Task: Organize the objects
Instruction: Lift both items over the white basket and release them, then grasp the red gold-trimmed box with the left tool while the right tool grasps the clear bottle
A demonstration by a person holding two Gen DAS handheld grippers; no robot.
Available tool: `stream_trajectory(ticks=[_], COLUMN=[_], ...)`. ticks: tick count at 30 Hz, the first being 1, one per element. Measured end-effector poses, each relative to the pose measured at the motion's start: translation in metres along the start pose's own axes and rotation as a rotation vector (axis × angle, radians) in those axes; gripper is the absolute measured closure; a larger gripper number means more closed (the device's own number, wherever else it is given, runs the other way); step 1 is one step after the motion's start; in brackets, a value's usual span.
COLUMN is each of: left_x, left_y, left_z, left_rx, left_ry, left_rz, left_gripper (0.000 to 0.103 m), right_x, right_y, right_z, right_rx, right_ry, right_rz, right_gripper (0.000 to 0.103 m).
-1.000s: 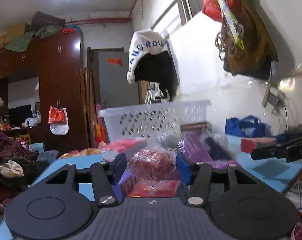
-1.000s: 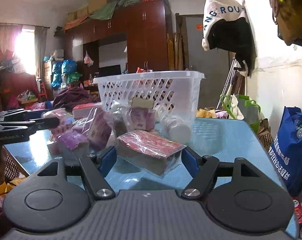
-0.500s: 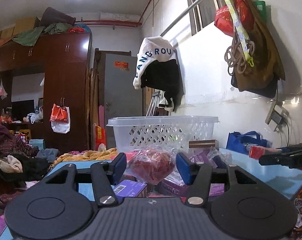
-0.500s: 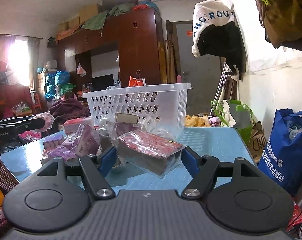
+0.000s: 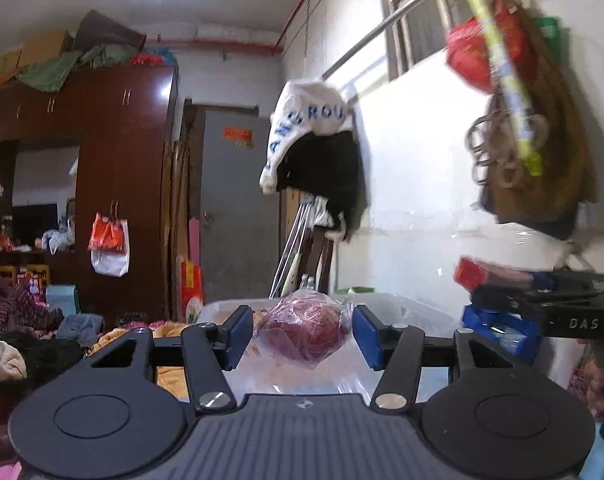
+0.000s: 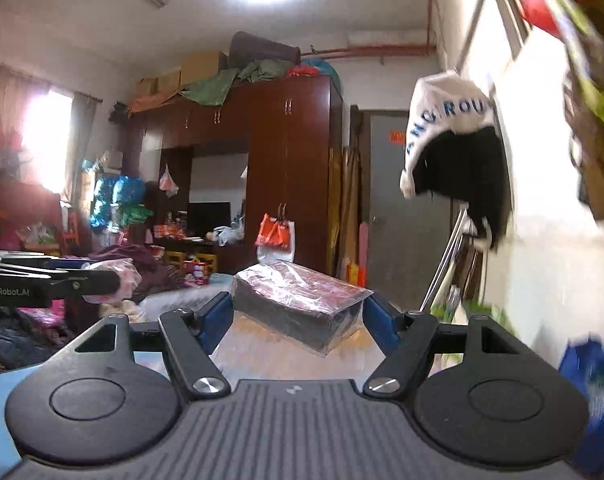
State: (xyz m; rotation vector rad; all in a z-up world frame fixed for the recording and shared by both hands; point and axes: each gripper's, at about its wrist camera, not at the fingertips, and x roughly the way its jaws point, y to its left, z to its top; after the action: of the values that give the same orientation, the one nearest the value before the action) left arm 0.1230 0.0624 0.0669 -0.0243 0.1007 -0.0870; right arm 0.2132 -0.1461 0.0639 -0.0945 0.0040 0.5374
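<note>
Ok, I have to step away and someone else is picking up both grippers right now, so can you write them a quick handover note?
Left gripper: shut on a clear bag of red bits, held in the air.
Right gripper: shut on a plastic-wrapped dark box with a red top, also held in the air.
Things: the white basket sits just ahead of and below the left gripper; only its rim shows. The table and the other packets are out of view.
Done: both items picked up.
Left: set both down, probably into the basket, then sort whatever remains on the table.
</note>
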Motion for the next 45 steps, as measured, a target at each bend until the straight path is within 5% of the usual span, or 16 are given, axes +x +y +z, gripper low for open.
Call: stream_trajectory(ticks=[5,9,12,13,16,18,23,29,34,36,45], left_x=[0.073,0.095,0.100,0.096,0.061,0.026,-0.044,-0.078,-0.085,-0.082,-0.060], left_y=[0.018,0.016,0.016,0.017,0.021,0.022,0.028,0.032,0.015,0.007,0.001], left_z=[0.021,0.014,0.010,0.009,0.004,-0.006,-0.056,-0.093,-0.111,-0.115,-0.135], left_rx=[-0.081,-0.034,-0.041,-0.050,-0.065,-0.065,-0.115,-0.095,0.006,0.045,0.056], left_ry=[0.147,0.198,0.217,0.212,0.158,0.107,0.091,0.206,0.287,0.299,0.360], left_rz=[0.038,0.045,0.061,0.045,0.012,-0.009,-0.038,-0.070,-0.118,-0.119,-0.080], left_gripper=[0.044,0.042,0.015,0.015,0.012,0.000,0.000,0.000,0.004,0.004,0.004], right_x=[0.071,0.091,0.071,0.059,0.021,-0.001,-0.003,0.012,0.019,0.019,-0.002], right_y=[-0.013,-0.008,-0.004,-0.006,-0.017,-0.023,-0.042,-0.039,-0.034,-0.036,-0.045], right_z=[0.006,-0.004,-0.006,-0.005,-0.007,-0.021,-0.075,-0.088,-0.093,-0.095,-0.090], right_rx=[0.080,0.055,0.072,0.096,0.154,0.148,0.192,0.170,0.152,0.163,0.184], right_ry=[0.147,0.238,0.180,0.158,0.152,0.177,0.408,0.499,0.561,0.565,0.419], right_rz=[0.019,0.046,0.017,0.019,0.042,0.023,0.000,0.035,0.083,0.104,0.033], right_gripper=[0.029,0.029,0.010,0.000,0.000,0.000,0.000,0.031,0.041,0.053,0.053])
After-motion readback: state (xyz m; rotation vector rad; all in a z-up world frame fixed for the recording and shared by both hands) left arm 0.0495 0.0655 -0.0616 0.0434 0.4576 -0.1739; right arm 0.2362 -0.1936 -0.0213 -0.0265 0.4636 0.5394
